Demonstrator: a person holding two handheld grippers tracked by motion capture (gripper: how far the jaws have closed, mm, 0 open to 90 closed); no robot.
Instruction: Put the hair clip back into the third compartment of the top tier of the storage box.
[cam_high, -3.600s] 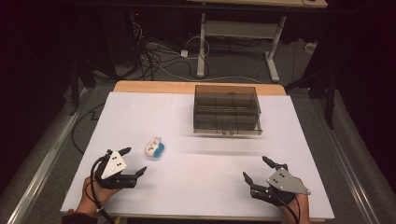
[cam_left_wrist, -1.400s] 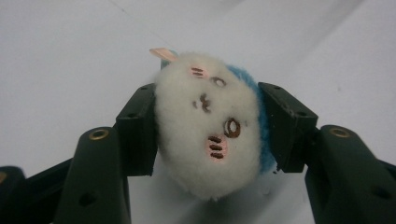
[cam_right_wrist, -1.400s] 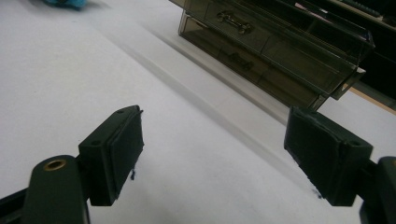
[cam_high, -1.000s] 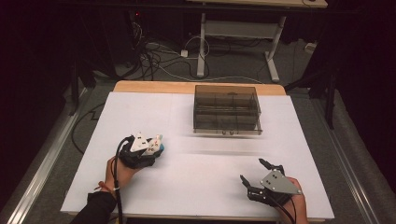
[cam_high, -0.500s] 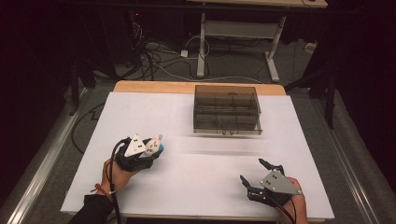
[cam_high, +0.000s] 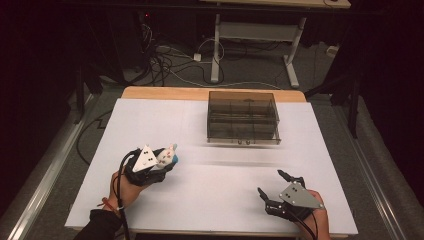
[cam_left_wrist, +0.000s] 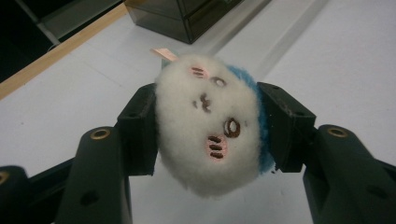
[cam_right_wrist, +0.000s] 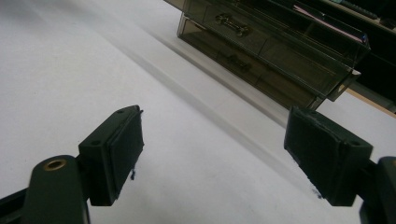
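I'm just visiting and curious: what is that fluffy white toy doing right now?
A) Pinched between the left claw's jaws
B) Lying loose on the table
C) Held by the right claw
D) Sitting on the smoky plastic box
A: the left claw has its jaws pressed against both sides of the toy.

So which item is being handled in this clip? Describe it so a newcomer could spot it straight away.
Start at the white table and go to its near left part, where the left tongs sit. Clamped between their black jaws is a small round white plush toy with a stitched face, pink cheek marks and a blue back. The smoky transparent drawer box stands apart, farther back.
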